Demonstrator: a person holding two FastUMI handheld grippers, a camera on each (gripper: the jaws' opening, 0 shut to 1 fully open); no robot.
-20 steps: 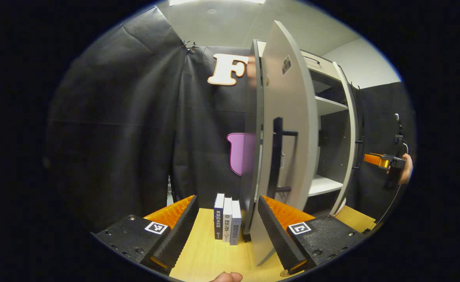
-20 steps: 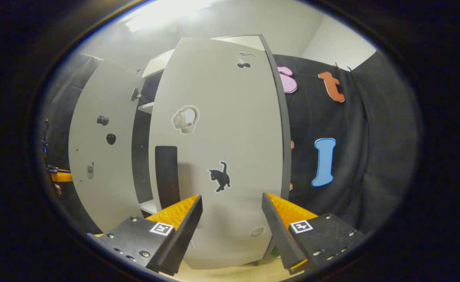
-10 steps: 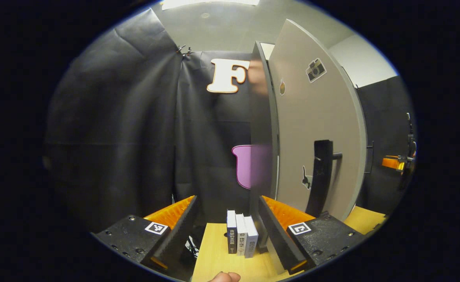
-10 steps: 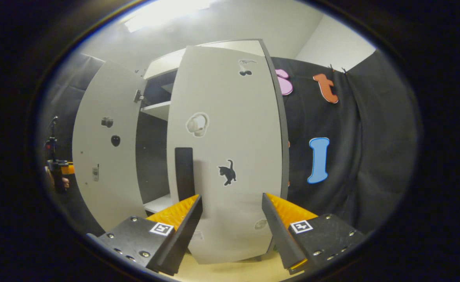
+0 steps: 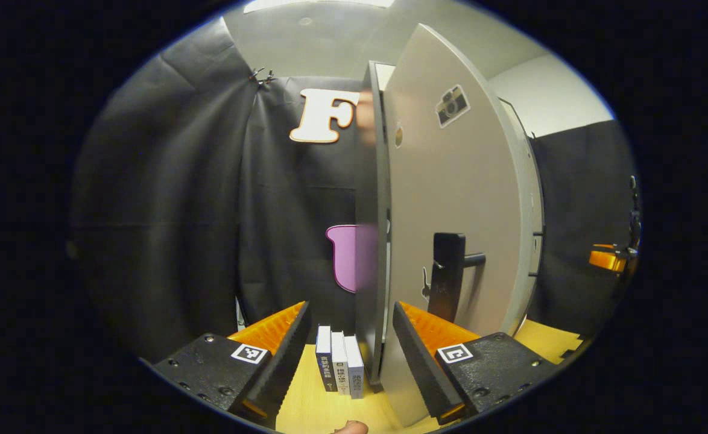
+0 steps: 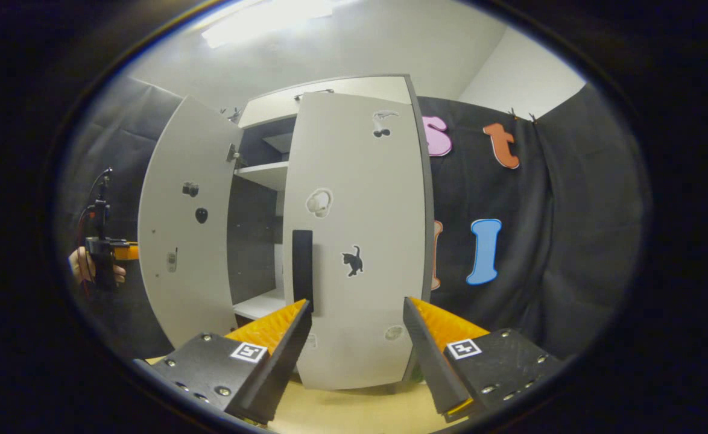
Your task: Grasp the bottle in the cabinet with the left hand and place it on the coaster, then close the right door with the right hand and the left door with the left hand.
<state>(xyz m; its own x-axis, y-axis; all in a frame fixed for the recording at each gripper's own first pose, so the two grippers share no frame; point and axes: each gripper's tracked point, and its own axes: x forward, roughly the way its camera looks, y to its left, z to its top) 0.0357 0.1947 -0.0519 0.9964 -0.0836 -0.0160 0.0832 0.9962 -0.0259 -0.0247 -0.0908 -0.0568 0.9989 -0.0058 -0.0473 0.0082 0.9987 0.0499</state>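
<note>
**Swinging the left door home**

My left gripper (image 5: 347, 355) has its fingers spread apart with nothing between them, and the outer edge of the left door (image 5: 450, 199) stands just ahead of my right-hand finger. As I judge it, the step in hand is closing this door. To do it well I would press a finger flat against the door face near its free edge, or near the black handle (image 5: 447, 274), and follow the arc round the hinge, easing off near the frame so it does not bounce. The books (image 5: 339, 366) standing on the table (image 5: 318, 410) sit between my fingers and close to the door's foot, so I would keep my push above them.

My right gripper (image 6: 357, 355) is likewise released and empty, hanging back from the right door (image 6: 360, 241), which looks nearly closed.

That view shows what my left one cannot: the gap between the two doors, with a shelf (image 6: 263, 175) inside. I cannot make out the bottle or the coaster, so I cannot tell where they are.
</note>
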